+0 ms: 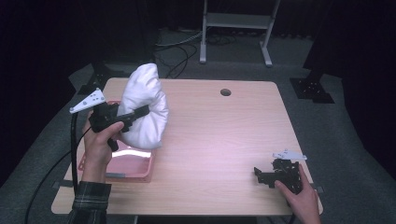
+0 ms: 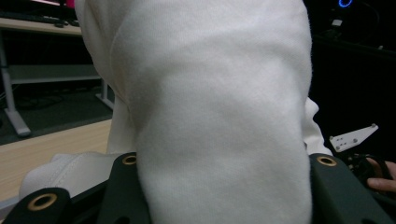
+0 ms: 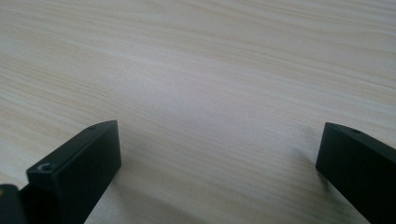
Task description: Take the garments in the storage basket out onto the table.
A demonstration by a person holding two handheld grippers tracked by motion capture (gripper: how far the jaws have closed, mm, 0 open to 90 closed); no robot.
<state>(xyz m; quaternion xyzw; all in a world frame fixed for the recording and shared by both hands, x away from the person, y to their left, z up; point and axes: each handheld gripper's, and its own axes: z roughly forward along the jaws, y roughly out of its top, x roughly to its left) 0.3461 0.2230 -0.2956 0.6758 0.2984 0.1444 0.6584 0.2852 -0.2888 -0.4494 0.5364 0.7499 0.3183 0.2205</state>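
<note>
A bulky white cloth is held up over the table's left side, its lower end hanging just above a pink tray. My left gripper is shut on it from the left. In the left gripper view the white cloth is bunched thick between the two jaws of my left gripper. At the table's front right corner my right gripper rests low, held by a hand. My right gripper stands open there, with only bare wood between its jaws.
The light wooden table has a round cable hole near its far edge. A metal stand and cables lie on the dark floor behind it. The other gripper's grey plate shows at the right of the left gripper view.
</note>
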